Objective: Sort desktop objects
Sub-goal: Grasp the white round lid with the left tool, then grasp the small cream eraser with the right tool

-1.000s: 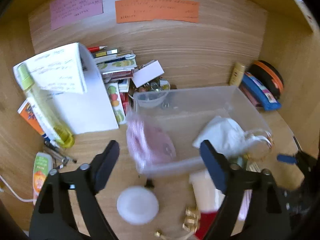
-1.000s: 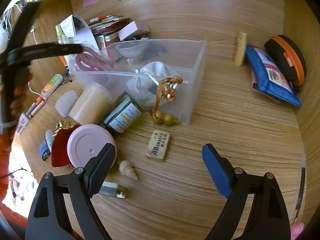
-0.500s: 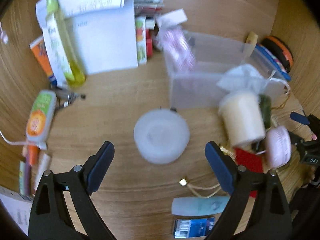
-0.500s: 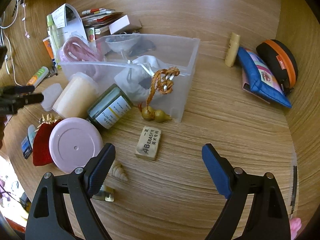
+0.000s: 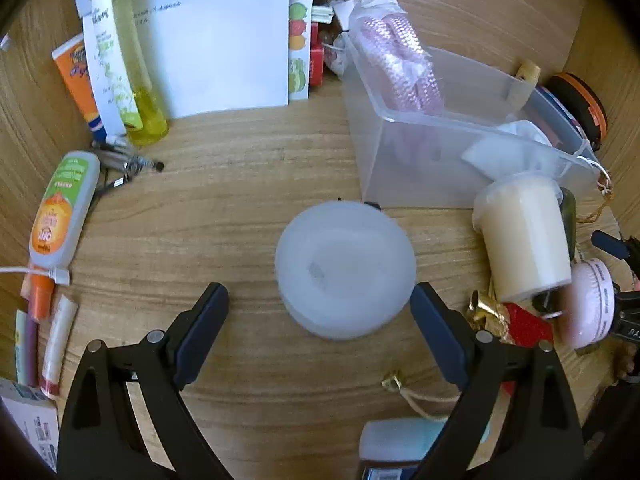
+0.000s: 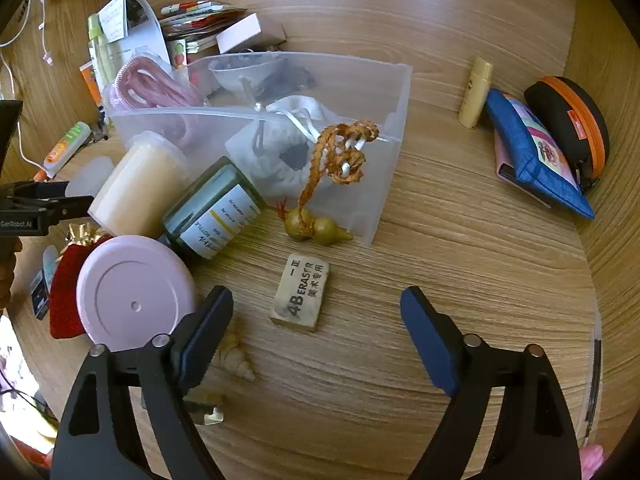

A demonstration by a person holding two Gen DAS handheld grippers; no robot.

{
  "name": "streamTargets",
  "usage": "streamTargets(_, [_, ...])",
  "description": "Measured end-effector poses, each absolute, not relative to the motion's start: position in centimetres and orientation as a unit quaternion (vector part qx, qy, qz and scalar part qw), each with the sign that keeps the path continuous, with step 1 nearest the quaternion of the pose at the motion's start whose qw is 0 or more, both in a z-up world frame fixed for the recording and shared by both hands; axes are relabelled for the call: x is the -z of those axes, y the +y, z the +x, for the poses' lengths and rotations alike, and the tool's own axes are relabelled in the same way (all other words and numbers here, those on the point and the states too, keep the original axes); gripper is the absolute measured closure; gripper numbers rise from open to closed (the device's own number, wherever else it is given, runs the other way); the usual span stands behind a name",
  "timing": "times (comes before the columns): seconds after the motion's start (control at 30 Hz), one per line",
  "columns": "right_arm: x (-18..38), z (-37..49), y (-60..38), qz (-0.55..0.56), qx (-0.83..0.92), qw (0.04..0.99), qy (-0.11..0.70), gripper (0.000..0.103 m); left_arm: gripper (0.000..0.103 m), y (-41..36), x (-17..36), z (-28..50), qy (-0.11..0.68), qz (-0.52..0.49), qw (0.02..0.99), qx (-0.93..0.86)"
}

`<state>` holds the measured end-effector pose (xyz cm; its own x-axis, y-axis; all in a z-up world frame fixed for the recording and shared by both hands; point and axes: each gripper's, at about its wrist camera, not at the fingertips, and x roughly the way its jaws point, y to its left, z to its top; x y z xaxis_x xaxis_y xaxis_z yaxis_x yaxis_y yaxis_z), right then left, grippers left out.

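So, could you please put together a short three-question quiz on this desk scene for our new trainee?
1. True or false: the left tongs grip the round white container.
2. Which item lies between the right tongs: A) eraser, B) gourd charm, C) pink lid?
3. What pink thing sits in the clear bin?

Key: 1 false, they are open around it. 2 A. 3 the pink mesh pouch.
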<state>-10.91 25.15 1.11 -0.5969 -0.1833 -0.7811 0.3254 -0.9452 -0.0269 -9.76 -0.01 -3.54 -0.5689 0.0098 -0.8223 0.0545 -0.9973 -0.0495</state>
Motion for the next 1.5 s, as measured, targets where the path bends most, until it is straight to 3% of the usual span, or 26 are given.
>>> streamTargets(0.13, [-0.9, -11.2, 25.2, 0.432, 0.886, 0.149, 0.080, 0.032, 0.011, 0.6, 3.5, -10.2, 0.028, 0.457, 0.006, 0.889])
streamTargets(0.23, [-0.9, -11.4, 25.3, 0.435, 0.884, 0.149, 0.080, 0.039, 0.026, 0.7, 3.5, -10.8, 0.026, 0.458, -0.001, 0.889])
streamTargets(0.37, [-0.9, -11.7, 25.5, 0.437, 0.883, 0.152, 0.081, 0.050, 0.031, 1.0, 3.8, -11.3, 0.021, 0.458, -0.002, 0.889])
streamTargets(0.53, [-1.0, -11.9, 25.3, 0.434, 0.883, 0.157, 0.082, 0.058, 0.032, 1.4, 3.8, -11.5, 0.015, 0.454, 0.001, 0.891])
streamTargets(0.63, [-1.0, -12.0, 25.2, 0.432, 0.884, 0.160, 0.083, 0.062, 0.038, 1.5, 3.8, -11.6, 0.013, 0.450, 0.013, 0.893])
streamTargets(0.93, [-1.0, -11.6, 24.4, 0.425, 0.883, 0.174, 0.096, 0.076, 0.038, 1.4, 3.8, -11.8, 0.014, 0.447, 0.022, 0.894])
streamTargets(1.5, [-1.7, -9.9, 24.8, 0.408, 0.890, 0.178, 0.093, 0.081, 0.038, 0.2, 2.4, -10.4, 0.039, 0.409, 0.048, 0.910])
